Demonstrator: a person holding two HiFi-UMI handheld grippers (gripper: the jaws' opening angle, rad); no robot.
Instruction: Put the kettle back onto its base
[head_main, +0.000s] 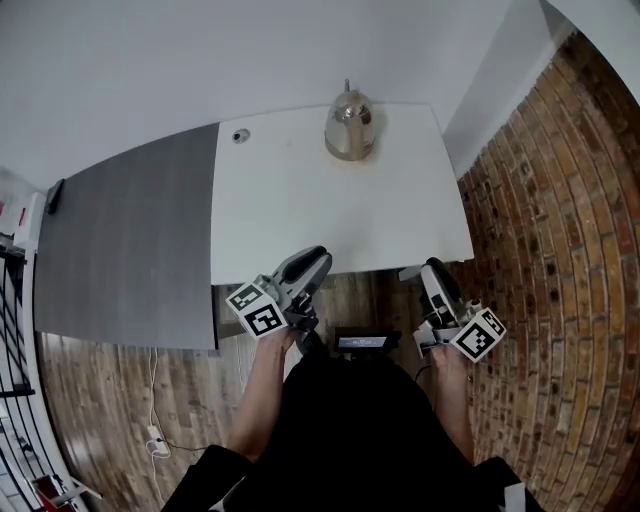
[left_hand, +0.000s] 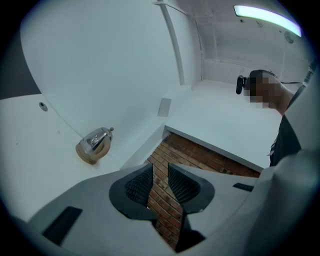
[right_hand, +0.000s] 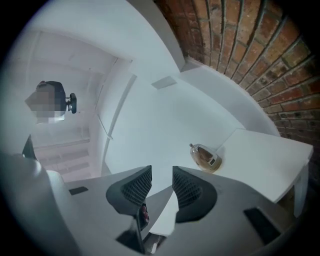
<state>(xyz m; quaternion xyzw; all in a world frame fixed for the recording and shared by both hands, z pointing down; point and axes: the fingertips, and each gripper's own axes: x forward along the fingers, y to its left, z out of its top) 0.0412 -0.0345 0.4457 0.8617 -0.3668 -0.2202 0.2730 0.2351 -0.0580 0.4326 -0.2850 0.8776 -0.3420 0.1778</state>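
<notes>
black-clad torso (head_main: 350, 430) fills the near edge; ahead, grey left tongs (head_main: 318, 260) narrowly parted, right tongs (head_main: 432, 270) slightly wider, both empty. far across the white tabletop (head_main: 300, 210) stands the shiny domed steel kettle (head_main: 349, 125); what lies underneath is unclear.

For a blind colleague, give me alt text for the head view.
A shiny metal kettle stands at the far edge of a white table, against the wall. Near the table's front edge, the person holds the left claw and right claw, both empty and well short of the kettle.
</notes>
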